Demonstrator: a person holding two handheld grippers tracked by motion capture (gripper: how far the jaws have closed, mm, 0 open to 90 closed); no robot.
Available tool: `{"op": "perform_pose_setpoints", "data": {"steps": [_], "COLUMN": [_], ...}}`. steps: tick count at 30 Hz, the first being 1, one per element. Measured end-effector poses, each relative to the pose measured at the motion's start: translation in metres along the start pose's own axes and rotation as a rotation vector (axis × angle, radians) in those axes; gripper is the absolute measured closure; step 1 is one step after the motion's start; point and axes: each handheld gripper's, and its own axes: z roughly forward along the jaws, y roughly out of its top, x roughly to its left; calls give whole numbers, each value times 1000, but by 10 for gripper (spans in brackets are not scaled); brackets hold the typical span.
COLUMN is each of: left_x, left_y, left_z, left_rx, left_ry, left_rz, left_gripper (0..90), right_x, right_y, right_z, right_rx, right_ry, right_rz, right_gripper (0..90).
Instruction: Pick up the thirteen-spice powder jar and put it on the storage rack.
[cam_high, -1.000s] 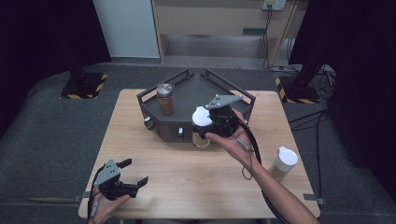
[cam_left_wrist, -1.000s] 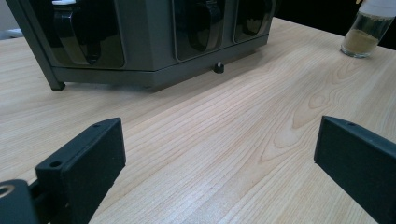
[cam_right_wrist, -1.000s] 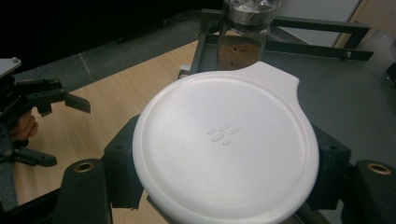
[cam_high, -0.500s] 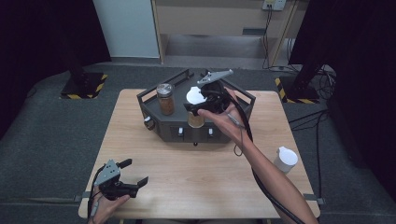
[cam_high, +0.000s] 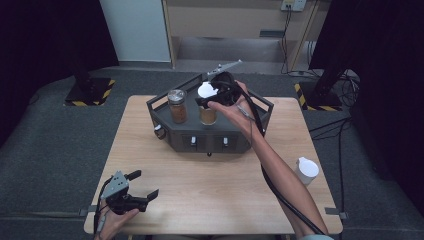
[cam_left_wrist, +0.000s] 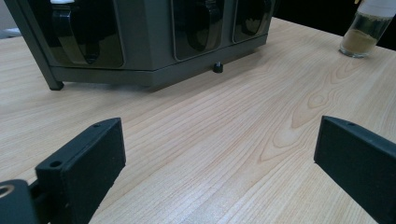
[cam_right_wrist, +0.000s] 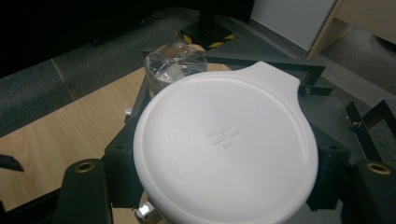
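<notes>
Left gripper (cam_high: 131, 196) sits at the near left corner of the wooden table (cam_high: 210, 200), jaws wide apart with nothing between them; in the left gripper view just bare pale wood grain lies ahead of its black blocky pads. Right gripper (cam_high: 216, 95) is farther back, over the dark grey rack (cam_high: 215, 142), jaws clamped on the white-lidded jar (cam_right_wrist: 224, 149). The jar hangs upright, long axis vertical, lid up, tan powder in clear glass below the jaws in the high view. The lid is smooth matte white plastic, round, with a small tab pointing away from the camera toward the rack's far rail; the pads press its rim from either side, so it sits squarely between the jaws. Just beside it stands a clear-capped jar (cam_high: 177, 106) of brown spice in the rack. Another white-lidded jar (cam_high: 305, 170) stands well apart, by the table's right edge.
</notes>
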Motion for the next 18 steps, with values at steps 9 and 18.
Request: {"op": "perform_pose_setpoints", "data": {"steps": [9, 18], "left_x": [0, 0], "left_y": [0, 0], "left_z": [0, 1], "left_rx": [1, 3], "left_ry": [-2, -4], "left_rz": [4, 9], "left_gripper": [10, 12], "right_x": [-13, -28], "right_y": [6, 4], "right_z": [21, 36], "right_rx": [41, 60], "right_ry": [-9, -2], "right_rz": [26, 59], "right_gripper": [306, 306]}}
